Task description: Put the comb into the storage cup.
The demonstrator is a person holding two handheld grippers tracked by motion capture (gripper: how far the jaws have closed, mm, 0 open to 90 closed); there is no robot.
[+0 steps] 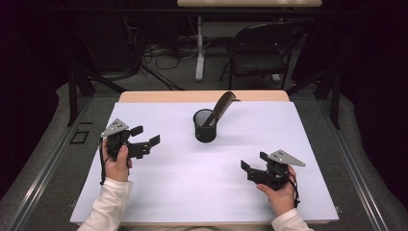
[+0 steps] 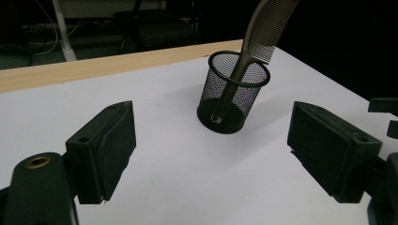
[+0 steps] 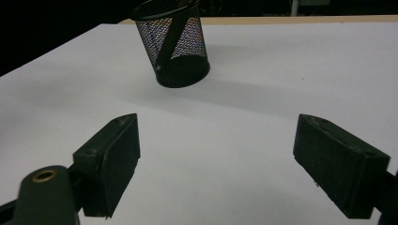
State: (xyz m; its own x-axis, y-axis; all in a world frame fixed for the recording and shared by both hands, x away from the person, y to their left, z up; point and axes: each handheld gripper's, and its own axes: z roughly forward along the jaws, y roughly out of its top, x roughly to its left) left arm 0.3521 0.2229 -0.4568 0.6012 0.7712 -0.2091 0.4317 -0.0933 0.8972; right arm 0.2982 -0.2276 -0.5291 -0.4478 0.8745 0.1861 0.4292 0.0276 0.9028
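On the big white surface [image 1: 192, 183] in front of you stands a black mesh cup [image 1: 205, 126], near the far middle. It sits upright. A dark comb [image 1: 222, 106] stands inside it and leans toward your right, with its teeth end sticking out over the rim. Your left hand [image 1: 115, 166] holds the left hand-held gripper [image 1: 146, 137] at the left side of the surface, well apart from the cup. Its jaws are spread wide and hold nothing. Your right hand [image 1: 279, 192] holds the right hand-held gripper [image 1: 252, 163] near your edge, on the right. Its jaws are wide apart too, with nothing between them. Behind the surface, on the floor, stands a black folding chair [image 1: 260, 50].
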